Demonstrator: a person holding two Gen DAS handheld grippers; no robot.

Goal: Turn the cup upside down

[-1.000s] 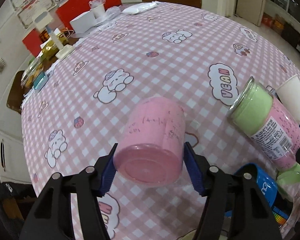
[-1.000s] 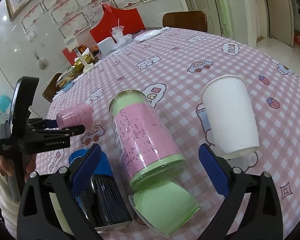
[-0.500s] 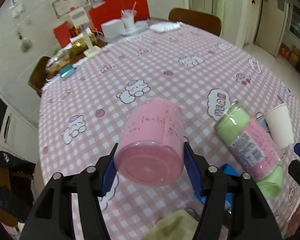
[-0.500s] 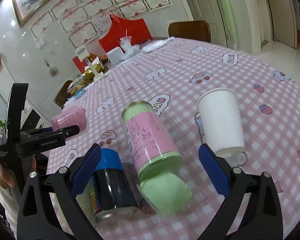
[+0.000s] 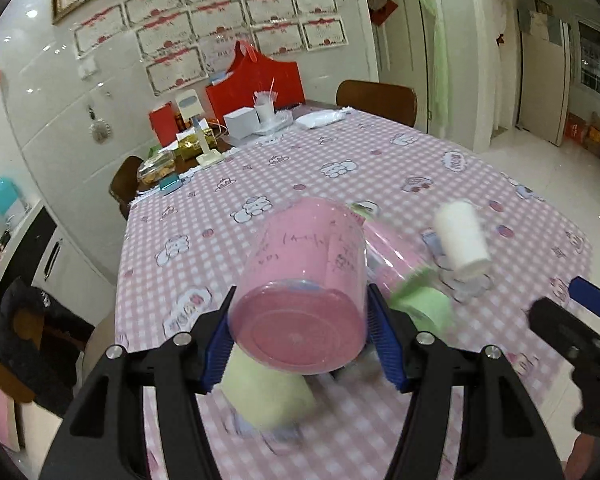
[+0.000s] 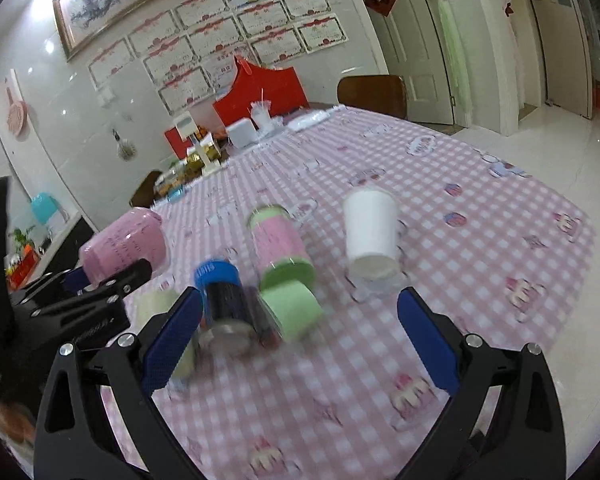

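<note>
My left gripper [image 5: 300,344] is shut on a pink cup [image 5: 304,288], held on its side above the table with its base toward the camera. The right wrist view shows the same pink cup [image 6: 124,246] in the left gripper [image 6: 112,276] at the left, lifted off the table. My right gripper [image 6: 300,344] is open and empty above the table's near part; its blue pad also shows in the left wrist view [image 5: 592,300].
On the pink checked tablecloth [image 6: 480,216] lie a white paper cup [image 6: 370,236], a pink-and-green bottle [image 6: 280,248], a green lid [image 6: 292,310], a blue-capped dark can [image 6: 224,304] and a pale cup [image 6: 156,312]. Boxes and a chair [image 6: 372,92] stand at the far end.
The left gripper has risen with the pink cup and moved right, now over the lying bottle. The right gripper has pulled back and up, away from the objects.
</note>
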